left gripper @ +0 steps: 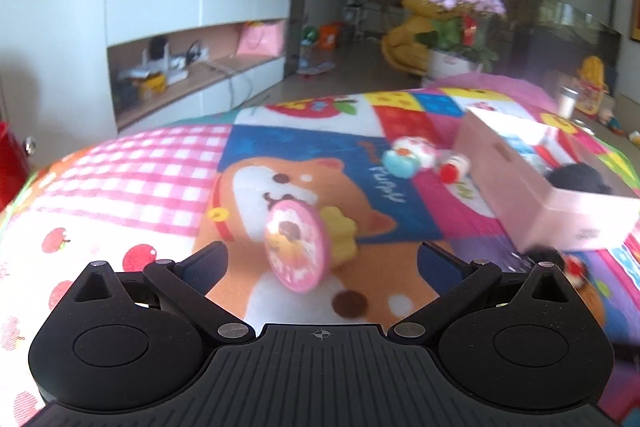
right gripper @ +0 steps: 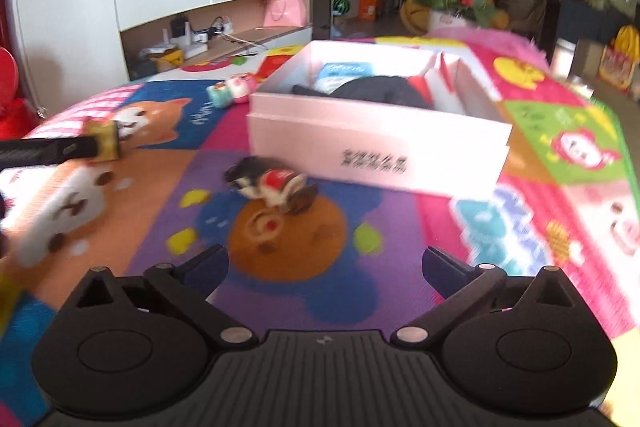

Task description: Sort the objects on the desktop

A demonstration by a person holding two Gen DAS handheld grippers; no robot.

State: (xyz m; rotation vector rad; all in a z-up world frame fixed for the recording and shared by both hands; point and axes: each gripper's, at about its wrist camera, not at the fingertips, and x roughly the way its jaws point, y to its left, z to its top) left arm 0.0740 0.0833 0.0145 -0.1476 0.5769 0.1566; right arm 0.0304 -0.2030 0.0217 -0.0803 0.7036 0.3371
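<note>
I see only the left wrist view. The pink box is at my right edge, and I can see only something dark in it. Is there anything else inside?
Observer: Yes. In the right wrist view, the pink box also holds a blue and white packet, behind the dark item.
Operator: Does something lie in front of the box?
Observer: A small dark and red toy lies on the mat, apart from the box's front wall.
Operator: Is the right tool ready for it?
Observer: The right tool is open, with nothing between its fingers.
</note>
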